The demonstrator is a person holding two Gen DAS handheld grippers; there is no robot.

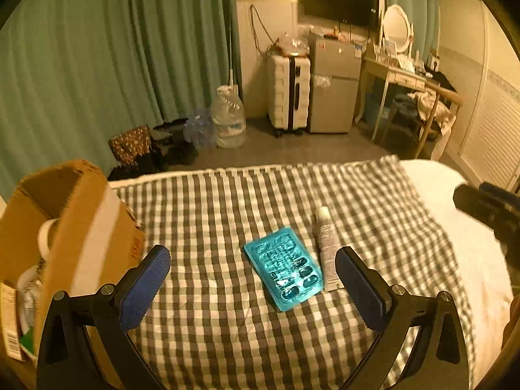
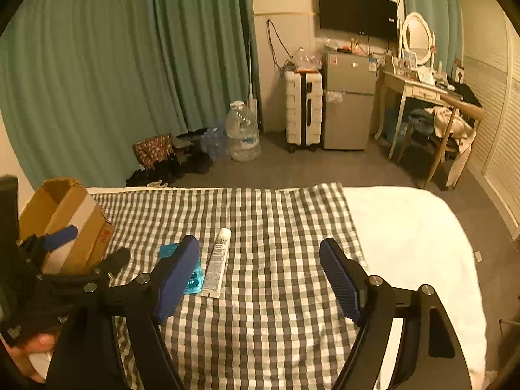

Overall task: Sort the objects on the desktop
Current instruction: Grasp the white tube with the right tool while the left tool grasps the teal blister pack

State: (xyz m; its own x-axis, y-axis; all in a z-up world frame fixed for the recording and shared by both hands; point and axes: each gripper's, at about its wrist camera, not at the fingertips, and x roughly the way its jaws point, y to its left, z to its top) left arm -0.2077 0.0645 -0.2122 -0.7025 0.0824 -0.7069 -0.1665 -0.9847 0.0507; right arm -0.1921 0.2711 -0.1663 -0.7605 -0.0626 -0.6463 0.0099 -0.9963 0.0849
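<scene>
Approach step: both hand-held grippers empty, jaws apart, left hand-held gripper [image 1: 253, 276] above teal blister pack [image 1: 283, 266] beside white tube [image 1: 326, 247] on bed's checked cloth [image 1: 211, 201]. Right hand-held gripper [image 2: 260, 271] framing bare cloth. Next likely: lower, pinch pack, carry to cardboard box [image 1: 74, 227].

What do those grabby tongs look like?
Both tongs look alike: the left tongs and right tongs each have two curved black arms with round silver bolts, tipped by flat blue pads with a bumpy texture. No cables or sleeves show.

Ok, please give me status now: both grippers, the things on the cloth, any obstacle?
Left gripper open, empty. Right gripper open, empty. Blister pack and tube flat on checked cloth, side by side. Cardboard box at left; nothing blocking.
</scene>
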